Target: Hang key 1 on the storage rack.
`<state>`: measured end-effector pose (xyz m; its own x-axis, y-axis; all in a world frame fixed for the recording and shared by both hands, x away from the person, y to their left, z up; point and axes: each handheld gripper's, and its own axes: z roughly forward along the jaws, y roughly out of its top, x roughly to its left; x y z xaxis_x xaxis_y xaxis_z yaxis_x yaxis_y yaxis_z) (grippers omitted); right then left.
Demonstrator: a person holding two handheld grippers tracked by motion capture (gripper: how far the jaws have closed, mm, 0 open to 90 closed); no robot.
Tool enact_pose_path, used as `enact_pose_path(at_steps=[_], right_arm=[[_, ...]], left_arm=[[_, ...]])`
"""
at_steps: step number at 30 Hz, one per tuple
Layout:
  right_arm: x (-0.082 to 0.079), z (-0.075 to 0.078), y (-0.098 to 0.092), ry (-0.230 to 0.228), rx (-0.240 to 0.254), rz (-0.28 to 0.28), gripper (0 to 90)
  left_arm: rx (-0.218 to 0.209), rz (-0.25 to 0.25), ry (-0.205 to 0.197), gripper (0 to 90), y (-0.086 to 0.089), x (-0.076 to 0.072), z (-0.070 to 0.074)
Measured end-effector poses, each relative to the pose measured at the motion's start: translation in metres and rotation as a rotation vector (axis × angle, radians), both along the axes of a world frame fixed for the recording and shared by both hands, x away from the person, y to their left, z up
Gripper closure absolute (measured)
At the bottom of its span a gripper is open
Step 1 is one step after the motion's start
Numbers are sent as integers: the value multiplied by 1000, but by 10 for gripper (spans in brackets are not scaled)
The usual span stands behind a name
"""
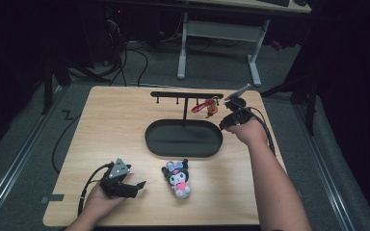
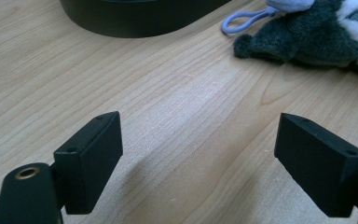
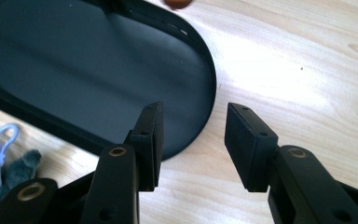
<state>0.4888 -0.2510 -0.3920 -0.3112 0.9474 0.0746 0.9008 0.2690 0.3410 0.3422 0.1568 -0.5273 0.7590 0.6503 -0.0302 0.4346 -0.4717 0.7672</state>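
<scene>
A black stand has an oval tray base (image 1: 173,139) and a hook bar (image 1: 187,95) on a post. A red and orange charm (image 1: 210,107) hangs from the bar's right end. A dark plush toy (image 1: 178,178) with a white face and a lilac loop lies on the table in front of the tray. My right gripper (image 1: 223,126) hovers at the tray's right end, open, with nothing between its pads; in the right gripper view its jaws (image 3: 193,135) straddle the tray's rim (image 3: 205,70). My left gripper (image 1: 139,185) rests low at the front left, open and empty (image 2: 198,149), with the plush toy (image 2: 307,32) ahead to its right.
The wooden table (image 1: 111,125) is bare to the left of the tray. A white desk frame (image 1: 217,33) and cables lie on the floor beyond the far edge. The tray's edge (image 2: 135,18) is at the top of the left gripper view.
</scene>
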Motion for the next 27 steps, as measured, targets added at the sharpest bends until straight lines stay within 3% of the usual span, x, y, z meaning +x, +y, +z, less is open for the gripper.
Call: enact_pose_path(at_steps=[5,11,18,23,27], right_arm=[[-30,-9,-6,-19,16,22,541],[-71,-24,-16,-90,-7,24,526],[-121,-49,-22,-242,21,44,497],[-152,-67,-24,-363,9,47,488],[-171,-82,-31,-438,72,23,481]], left_arm=[[3,-13,12,165,-3,-1,1],[-16,-33,37,197,-8,-2,2],[-12,-50,50,212,-14,-5,2],[-9,-58,52,225,-17,-8,2],[-16,-69,60,263,-19,-10,3]])
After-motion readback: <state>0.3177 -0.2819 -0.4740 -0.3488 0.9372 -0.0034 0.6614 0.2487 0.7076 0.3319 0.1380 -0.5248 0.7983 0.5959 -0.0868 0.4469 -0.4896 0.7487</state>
